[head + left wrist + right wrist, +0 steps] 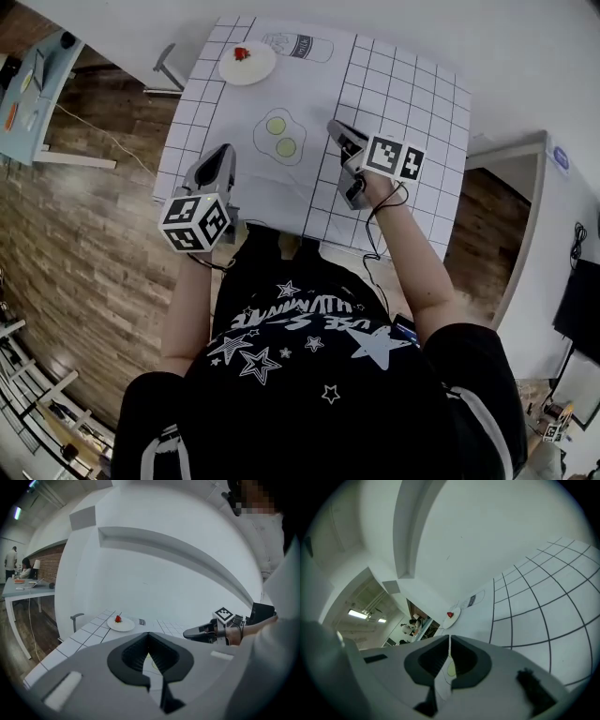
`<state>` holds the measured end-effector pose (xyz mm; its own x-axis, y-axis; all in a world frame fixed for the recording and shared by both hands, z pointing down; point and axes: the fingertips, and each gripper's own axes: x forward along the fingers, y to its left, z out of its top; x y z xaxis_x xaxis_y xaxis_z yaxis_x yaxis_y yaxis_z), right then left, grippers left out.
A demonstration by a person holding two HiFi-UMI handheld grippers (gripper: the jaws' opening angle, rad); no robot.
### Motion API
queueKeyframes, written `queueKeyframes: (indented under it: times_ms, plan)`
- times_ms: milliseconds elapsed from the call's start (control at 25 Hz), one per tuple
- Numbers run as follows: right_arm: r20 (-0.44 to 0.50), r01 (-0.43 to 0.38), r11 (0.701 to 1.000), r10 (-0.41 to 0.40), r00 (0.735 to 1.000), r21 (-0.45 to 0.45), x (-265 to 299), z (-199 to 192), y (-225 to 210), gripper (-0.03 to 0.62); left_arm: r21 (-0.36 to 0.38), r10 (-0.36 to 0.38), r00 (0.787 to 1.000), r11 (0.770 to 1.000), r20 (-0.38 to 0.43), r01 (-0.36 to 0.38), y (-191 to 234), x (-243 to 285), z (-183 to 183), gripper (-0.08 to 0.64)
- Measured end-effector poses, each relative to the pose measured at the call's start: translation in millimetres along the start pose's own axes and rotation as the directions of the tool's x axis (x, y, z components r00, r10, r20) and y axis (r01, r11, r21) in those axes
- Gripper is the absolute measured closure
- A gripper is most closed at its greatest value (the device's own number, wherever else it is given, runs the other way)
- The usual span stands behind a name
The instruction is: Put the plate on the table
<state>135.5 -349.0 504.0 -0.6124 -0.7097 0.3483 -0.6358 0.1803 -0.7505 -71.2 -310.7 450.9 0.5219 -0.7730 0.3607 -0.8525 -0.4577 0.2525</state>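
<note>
A white plate (247, 63) with a red strawberry (242, 53) on it rests on the far left part of the white gridded table (412, 103). The plate also shows in the left gripper view (121, 623) and, small, in the right gripper view (452, 617). My left gripper (225, 152) hovers over the table's near left edge, jaws shut and empty (149, 633). My right gripper (335, 128) is above the table's middle, to the right of the printed eggs, also shut on nothing (449, 637). Both grippers are well short of the plate.
Fried eggs (279, 136) and a bottle (298, 45) are printed on the tablecloth. A grey chair (167, 67) stands by the far left corner. A desk (33, 94) is off to the left, and a white counter (553, 216) to the right. People stand far back (10, 562).
</note>
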Motion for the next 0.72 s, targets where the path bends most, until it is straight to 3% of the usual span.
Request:
queueKeyframes:
  times_ms: [320, 480, 720]
  plan:
    - [-0.026, -0.032, 0.996, 0.031, 0.999, -0.077, -13, -31, 2, 0.571, 0.013, -0.022, 0.996, 1.0, -0.081, 0.024, -36, -18, -36, 0.551]
    - [-0.014, -0.04, 0.983, 0.038, 0.999, -0.177, -26, -39, 16, 0.571, 0.003, -0.045, 0.997, 0.999, -0.07, 0.045, -46, -25, -42, 0.551]
    - [0.012, -0.023, 0.972, 0.026, 1.0, -0.234, -46, -62, 34, 0.571, 0.006, -0.045, 0.998, 0.999, -0.033, 0.045, -51, -59, -52, 0.551]
